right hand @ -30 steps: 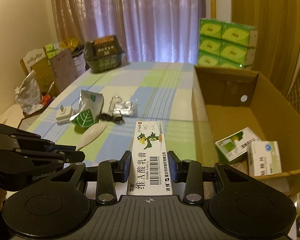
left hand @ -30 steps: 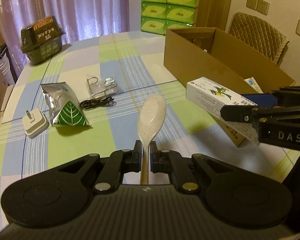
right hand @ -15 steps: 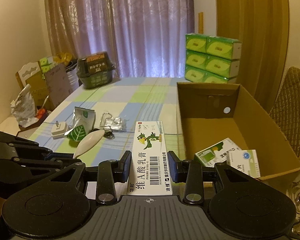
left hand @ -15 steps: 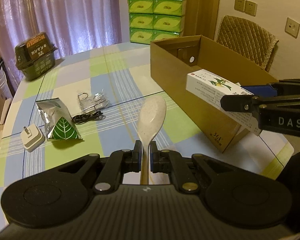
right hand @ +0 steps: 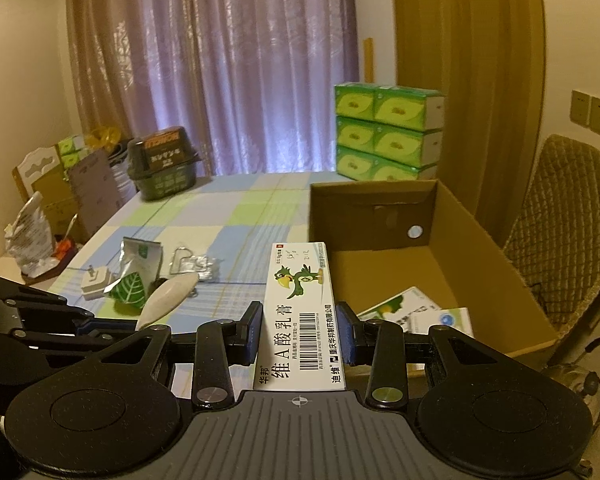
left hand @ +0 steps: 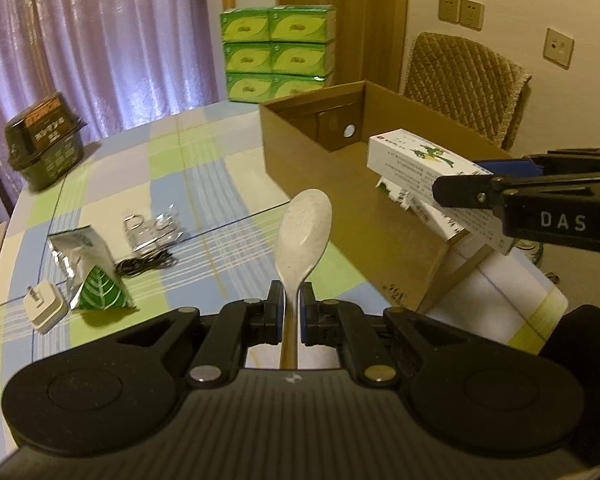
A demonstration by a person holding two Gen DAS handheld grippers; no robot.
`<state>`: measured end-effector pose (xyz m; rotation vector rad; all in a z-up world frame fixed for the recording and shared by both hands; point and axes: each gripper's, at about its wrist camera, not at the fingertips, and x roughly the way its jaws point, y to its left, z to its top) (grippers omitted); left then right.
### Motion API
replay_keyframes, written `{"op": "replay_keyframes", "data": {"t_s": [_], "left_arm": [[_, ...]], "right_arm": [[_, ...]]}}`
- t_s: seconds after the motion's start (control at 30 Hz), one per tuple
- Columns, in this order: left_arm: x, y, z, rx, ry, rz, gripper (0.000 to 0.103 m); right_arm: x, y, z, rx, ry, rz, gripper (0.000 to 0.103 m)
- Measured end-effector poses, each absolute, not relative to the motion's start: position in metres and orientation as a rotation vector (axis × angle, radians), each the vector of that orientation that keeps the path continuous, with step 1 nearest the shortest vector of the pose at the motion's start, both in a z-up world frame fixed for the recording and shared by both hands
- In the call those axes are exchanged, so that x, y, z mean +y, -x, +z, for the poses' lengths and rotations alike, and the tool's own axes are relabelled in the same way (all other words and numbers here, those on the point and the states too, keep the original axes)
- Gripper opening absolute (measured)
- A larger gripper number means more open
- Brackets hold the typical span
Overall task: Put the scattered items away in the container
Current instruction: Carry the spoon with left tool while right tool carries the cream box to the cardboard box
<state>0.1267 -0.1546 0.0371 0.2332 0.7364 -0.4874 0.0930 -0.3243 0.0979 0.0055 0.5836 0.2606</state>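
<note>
My left gripper (left hand: 292, 308) is shut on the handle of a speckled beige spoon (left hand: 303, 232), held above the table just left of the open cardboard box (left hand: 324, 176). My right gripper (right hand: 299, 330) is shut on a long white ointment box with a green bird (right hand: 300, 304), raised over the box's near left wall (right hand: 320, 220). Two small medicine boxes (right hand: 416, 314) lie inside the cardboard box. On the checked tablecloth remain a silver pouch with a green leaf (left hand: 90, 268), a white plug adapter (left hand: 44, 306), a black cable (left hand: 146, 266) and a foil packet with a metal hook (left hand: 152, 228).
A dark green basket (left hand: 44, 148) stands at the table's far left. Stacked green tissue packs (left hand: 278, 52) stand behind the box. A quilted chair (left hand: 464, 84) is to the right of the box. Bags and cartons (right hand: 40, 216) crowd the floor on the left.
Both grippers rose and shifted right toward the cardboard box, each still holding its item. The ointment box now reaches over the box's left wall.
</note>
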Motion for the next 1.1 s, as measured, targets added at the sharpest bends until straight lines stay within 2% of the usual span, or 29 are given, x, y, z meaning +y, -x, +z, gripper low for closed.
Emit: {"op": "replay_keyframes", "data": {"t_s": [0.7, 1.1], "left_arm": [[-0.254, -0.174, 0.086, 0.7, -0.134, -0.692, 0.005], [-0.287, -0.211, 0.074, 0.736, 0.012, -0.711, 0.005]], "right_arm": [[-0.415, -0.119, 0.106, 0.549, -0.042, 0.075, 0.04], [-0.434, -0.141, 0.095, 0.574, -0.04, 0.06, 0.04]]}}
